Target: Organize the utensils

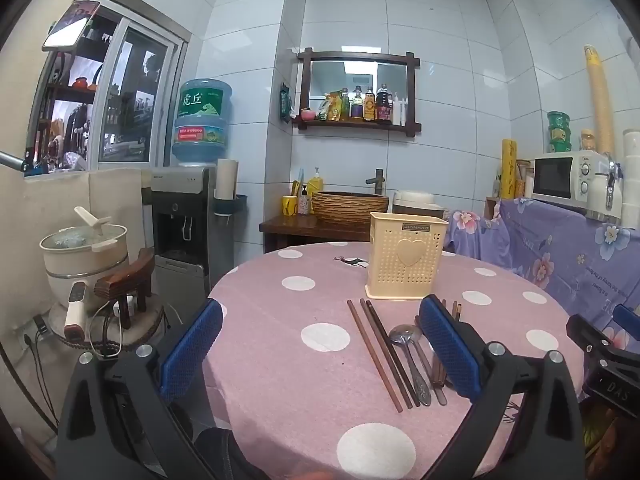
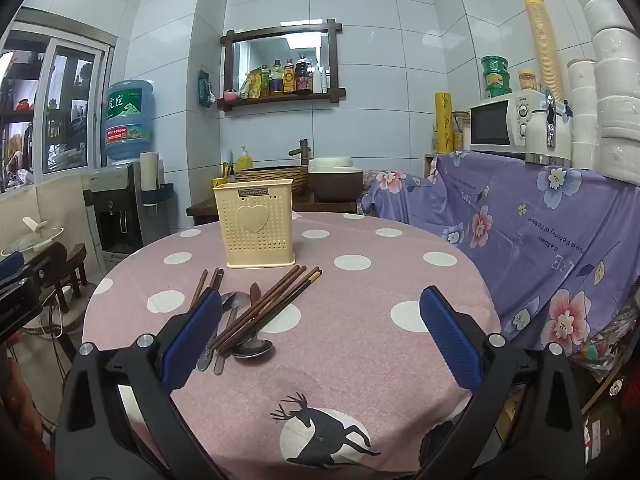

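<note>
A cream perforated utensil holder (image 1: 405,258) with a heart on its front stands upright on the round pink polka-dot table (image 1: 280,360); it also shows in the right wrist view (image 2: 258,226). In front of it lie brown chopsticks (image 1: 380,354) and metal spoons (image 1: 410,356), loose on the cloth. In the right wrist view the chopsticks (image 2: 266,310) lie across the spoons (image 2: 252,348). My left gripper (image 1: 320,348) is open and empty above the table, left of the pile. My right gripper (image 2: 320,336) is open and empty, right of the pile.
A purple floral cloth (image 2: 540,232) covers a counter right of the table, with a microwave (image 2: 500,124) on it. A water dispenser (image 1: 182,216), a pot (image 1: 86,248) on a stand and a wooden sink stand (image 1: 316,226) sit behind and left.
</note>
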Demonstrator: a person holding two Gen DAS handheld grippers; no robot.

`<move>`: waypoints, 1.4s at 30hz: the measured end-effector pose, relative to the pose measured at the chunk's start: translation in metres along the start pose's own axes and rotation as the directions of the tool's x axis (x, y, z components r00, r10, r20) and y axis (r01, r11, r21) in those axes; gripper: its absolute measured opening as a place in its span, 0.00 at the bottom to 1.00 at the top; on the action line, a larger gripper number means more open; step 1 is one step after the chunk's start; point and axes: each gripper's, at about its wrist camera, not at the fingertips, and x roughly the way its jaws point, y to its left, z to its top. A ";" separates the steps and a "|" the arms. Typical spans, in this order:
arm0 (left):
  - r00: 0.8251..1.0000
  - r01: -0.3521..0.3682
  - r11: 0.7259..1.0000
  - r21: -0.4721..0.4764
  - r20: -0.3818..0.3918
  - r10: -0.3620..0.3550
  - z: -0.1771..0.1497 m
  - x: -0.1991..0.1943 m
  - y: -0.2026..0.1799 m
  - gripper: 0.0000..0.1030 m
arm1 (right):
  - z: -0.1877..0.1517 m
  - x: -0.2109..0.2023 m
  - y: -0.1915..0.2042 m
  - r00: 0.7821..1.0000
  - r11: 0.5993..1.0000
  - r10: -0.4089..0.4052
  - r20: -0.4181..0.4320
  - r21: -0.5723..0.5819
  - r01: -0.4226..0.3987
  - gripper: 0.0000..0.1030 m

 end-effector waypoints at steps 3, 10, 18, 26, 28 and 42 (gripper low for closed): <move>1.000 -0.005 1.000 -0.004 0.004 0.005 0.000 -0.002 0.001 0.95 | 0.000 -0.001 0.001 1.000 1.000 -0.002 0.009 -0.006 0.002 0.95; 1.000 -0.003 1.000 -0.002 -0.017 0.003 0.003 0.002 0.004 0.95 | -0.001 -0.003 0.000 1.000 1.000 -0.001 0.007 0.000 0.001 0.95; 1.000 -0.001 1.000 0.000 -0.019 0.001 0.005 0.001 0.004 0.95 | -0.001 -0.001 0.000 1.000 1.000 -0.001 0.005 0.002 0.001 0.95; 1.000 -0.002 1.000 -0.002 -0.021 0.002 0.003 0.003 0.002 0.95 | -0.001 -0.001 0.001 1.000 1.000 -0.001 0.004 0.001 0.001 0.95; 1.000 -0.004 1.000 -0.002 -0.024 0.003 0.002 0.003 0.003 0.95 | -0.001 -0.002 0.001 1.000 1.000 0.001 0.002 0.002 -0.001 0.95; 1.000 -0.002 1.000 0.001 -0.024 0.002 -0.003 0.004 0.002 0.95 | -0.001 0.000 0.002 1.000 1.000 0.000 0.000 0.005 0.000 0.95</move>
